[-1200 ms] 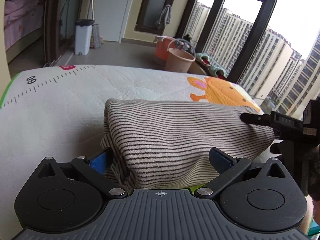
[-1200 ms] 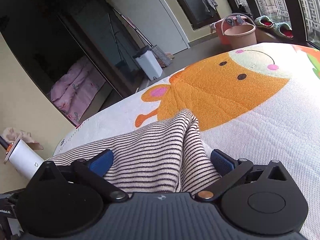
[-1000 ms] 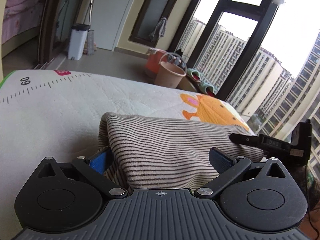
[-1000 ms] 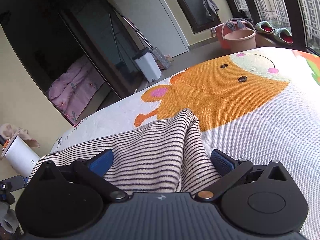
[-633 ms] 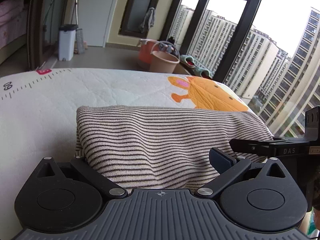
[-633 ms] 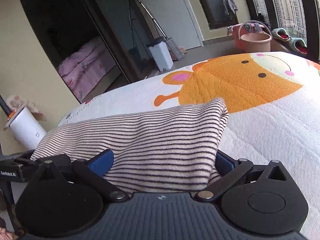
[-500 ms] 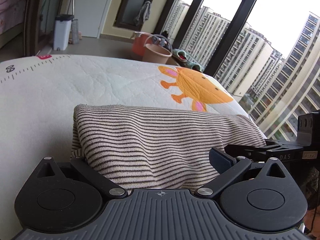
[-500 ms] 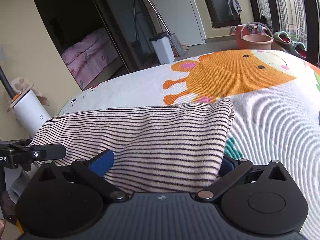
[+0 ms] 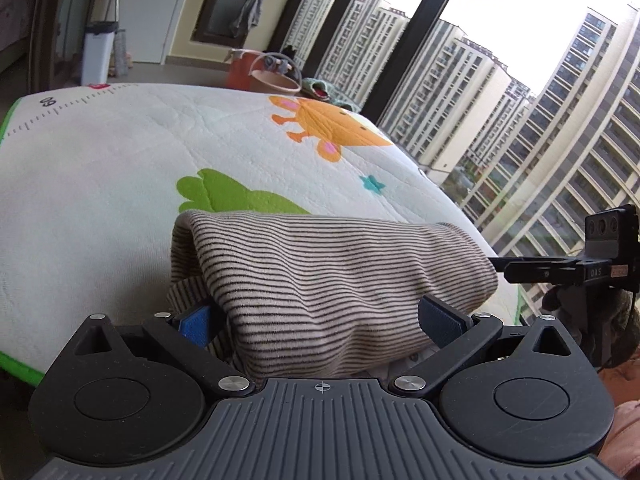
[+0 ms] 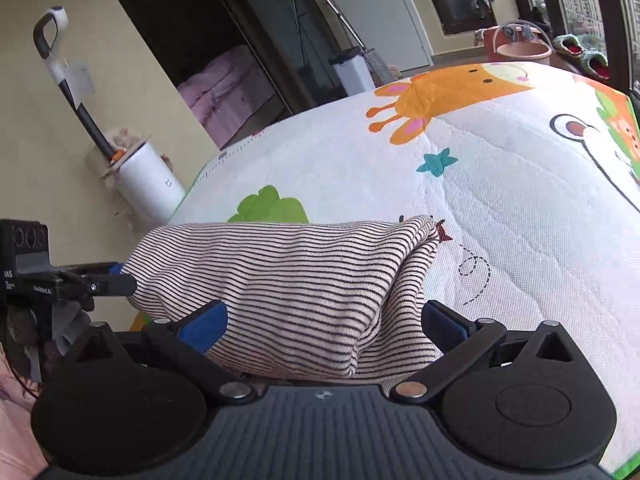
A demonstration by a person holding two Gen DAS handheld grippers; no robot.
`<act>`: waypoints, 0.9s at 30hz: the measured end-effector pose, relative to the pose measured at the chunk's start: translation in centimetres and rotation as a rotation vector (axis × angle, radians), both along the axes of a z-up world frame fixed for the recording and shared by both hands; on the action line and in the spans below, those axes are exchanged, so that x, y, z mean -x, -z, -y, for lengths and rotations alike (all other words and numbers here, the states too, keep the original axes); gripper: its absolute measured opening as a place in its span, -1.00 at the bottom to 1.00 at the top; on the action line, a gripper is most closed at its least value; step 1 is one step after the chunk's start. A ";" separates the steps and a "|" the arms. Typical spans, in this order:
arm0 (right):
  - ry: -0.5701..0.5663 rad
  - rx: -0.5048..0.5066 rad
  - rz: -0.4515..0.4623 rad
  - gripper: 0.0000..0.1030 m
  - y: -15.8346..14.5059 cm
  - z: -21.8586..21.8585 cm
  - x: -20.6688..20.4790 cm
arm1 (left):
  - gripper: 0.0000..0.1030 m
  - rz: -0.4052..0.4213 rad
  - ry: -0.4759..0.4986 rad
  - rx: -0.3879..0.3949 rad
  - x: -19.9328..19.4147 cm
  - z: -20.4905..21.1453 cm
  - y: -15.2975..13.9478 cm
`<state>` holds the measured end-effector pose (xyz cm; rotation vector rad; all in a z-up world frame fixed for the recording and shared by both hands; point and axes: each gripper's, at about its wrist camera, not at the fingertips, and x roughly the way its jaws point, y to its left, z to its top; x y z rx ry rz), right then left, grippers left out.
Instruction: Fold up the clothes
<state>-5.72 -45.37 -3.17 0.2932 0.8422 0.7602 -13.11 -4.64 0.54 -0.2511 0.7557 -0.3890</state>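
Hanging between the two tools, the striped garment (image 9: 328,280) is bunched into a thick roll above the near part of the printed play mat (image 9: 120,184), with the mat's green edge just below it.

At the far left of the right wrist view, the left gripper (image 10: 120,280) shows only as a black bar with a bit of blue pad meeting the end of the cloth; its white lettering is partly cut off and too small to read surely. Behind it stands a white cylinder (image 10: 150,186) with a small logo I cannot make out. In the left wrist view the same gripper's blue pads (image 9: 196,324) sit widely apart with the fat roll of cloth filling the space between them; whether they press it or merely flank it cannot be told, since the fabric covers the contact. A ruler scale printed along the mat's far left edge carries the number "60".

The orange giraffe print (image 9: 332,124) lies further along the mat, with a pink bucket (image 9: 276,80) beyond it, half hidden by the mat's edge.

The right gripper (image 10: 320,324) stands likewise, jaws spread around the other end of the roll, the grip itself hidden. In the left wrist view it juts in from the right as a black arm marked "DAS", its tip touching the cloth; the hand (image 9: 588,312) behind it is mostly cut off.
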 end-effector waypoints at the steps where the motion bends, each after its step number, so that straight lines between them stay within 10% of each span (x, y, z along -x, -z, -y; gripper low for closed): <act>1: -0.012 -0.026 0.000 1.00 -0.2 0.4 0.4 | 1.00 0.001 0.017 -0.015 0.2 -0.2 0.0; 9: -0.146 0.000 -0.169 1.00 0.7 -3.9 -1.8 | 1.00 0.005 0.134 -0.146 -2.1 1.5 -2.6; 12: -0.141 0.016 -0.066 1.00 -3.6 -6.3 -5.1 | 1.00 0.133 0.090 -0.136 -5.8 1.0 -6.0; 16: 0.109 -0.073 0.263 1.00 -8.4 -6.1 -9.1 | 1.00 0.189 -0.219 0.034 -11.8 -3.7 -7.2; 20: 0.208 -0.107 0.357 1.00 -9.0 -4.8 -10.0 | 1.00 0.200 -0.455 0.104 -13.2 -8.8 -6.0; 27: 0.141 0.098 0.272 1.00 -2.8 -6.3 -12.6 | 1.00 0.035 -0.291 0.100 -15.3 -8.2 0.6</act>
